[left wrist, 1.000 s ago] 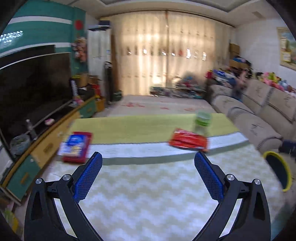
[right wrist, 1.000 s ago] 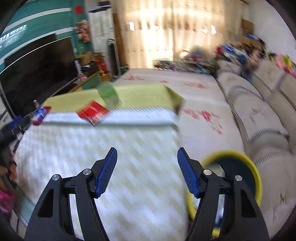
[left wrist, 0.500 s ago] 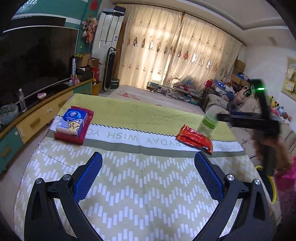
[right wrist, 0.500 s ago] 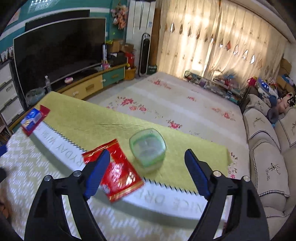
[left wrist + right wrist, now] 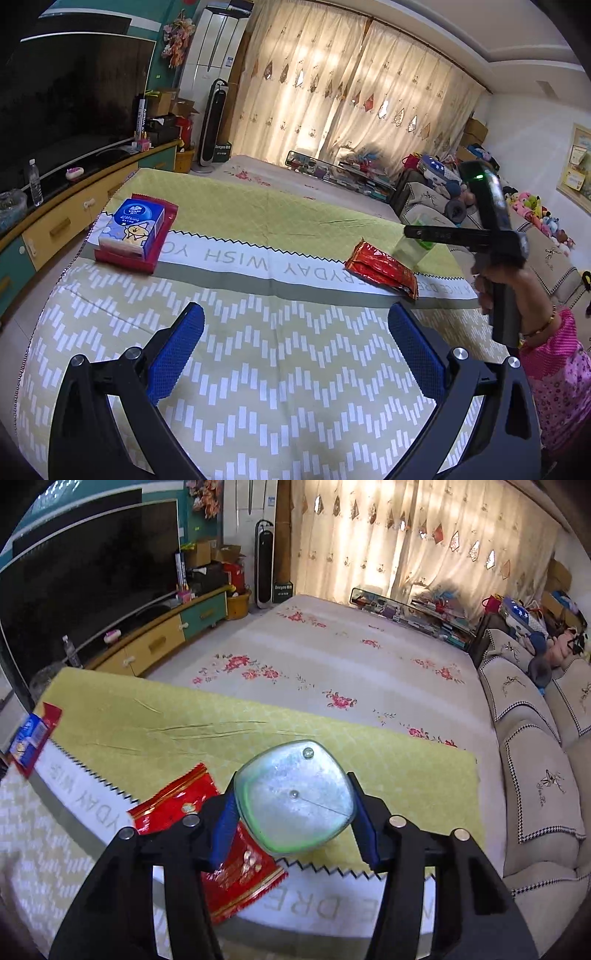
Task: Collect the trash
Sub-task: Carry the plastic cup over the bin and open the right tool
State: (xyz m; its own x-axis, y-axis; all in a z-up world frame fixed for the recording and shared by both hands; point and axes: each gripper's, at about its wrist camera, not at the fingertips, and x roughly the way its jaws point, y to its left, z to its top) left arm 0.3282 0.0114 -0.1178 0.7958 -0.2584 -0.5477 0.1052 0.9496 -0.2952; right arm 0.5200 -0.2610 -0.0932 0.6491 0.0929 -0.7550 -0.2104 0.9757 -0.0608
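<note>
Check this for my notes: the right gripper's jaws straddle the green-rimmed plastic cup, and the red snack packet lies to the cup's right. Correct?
Nearly. The right gripper does straddle the plastic cup, but the right wrist view shows the red snack packet lying to the cup's left, not its right.

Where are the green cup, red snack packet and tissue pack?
green cup (image 5: 295,797), right wrist view, foil lid centre
red snack packet (image 5: 382,268), left wrist view, wrapper middle
tissue pack (image 5: 135,227), left wrist view, blue top face

The tablecloth (image 5: 221,254) reads "WISH", upside down; other lettering there is partly hidden.
</note>
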